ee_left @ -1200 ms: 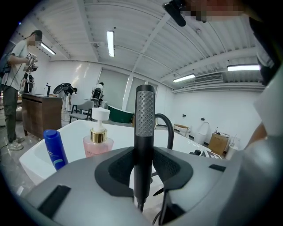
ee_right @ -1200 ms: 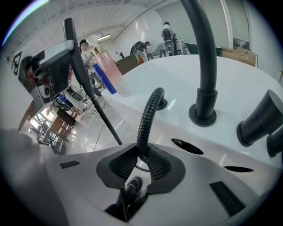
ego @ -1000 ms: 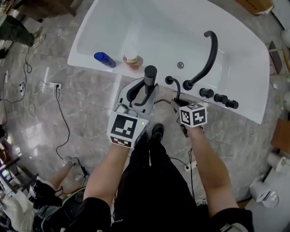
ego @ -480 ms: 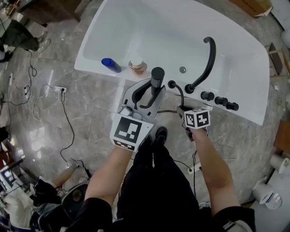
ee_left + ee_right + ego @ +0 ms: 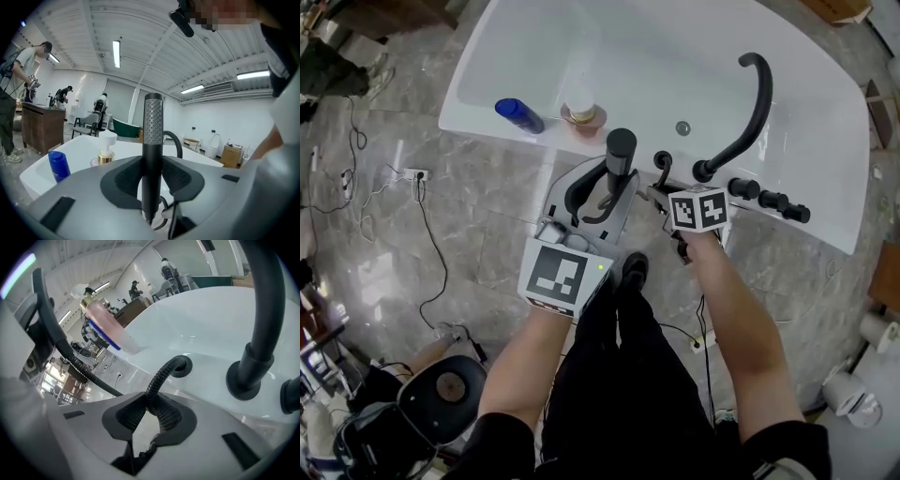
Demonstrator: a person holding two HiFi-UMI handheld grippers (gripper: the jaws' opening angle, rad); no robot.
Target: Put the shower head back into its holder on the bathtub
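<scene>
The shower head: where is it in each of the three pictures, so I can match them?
Head view: centre, the shower head stands upright in the left gripper.
Left gripper view: dead centre, upright between the jaws.
Right gripper view: not in it; only its hose, held by the right gripper.
Shared landmark: the pump bottle on the bathtub rim.

A pump bottle (image 5: 581, 111) stands just right of the blue bottle (image 5: 518, 116); a power strip (image 5: 413, 174) lies on the floor (image 5: 478, 234), left of it.
</scene>
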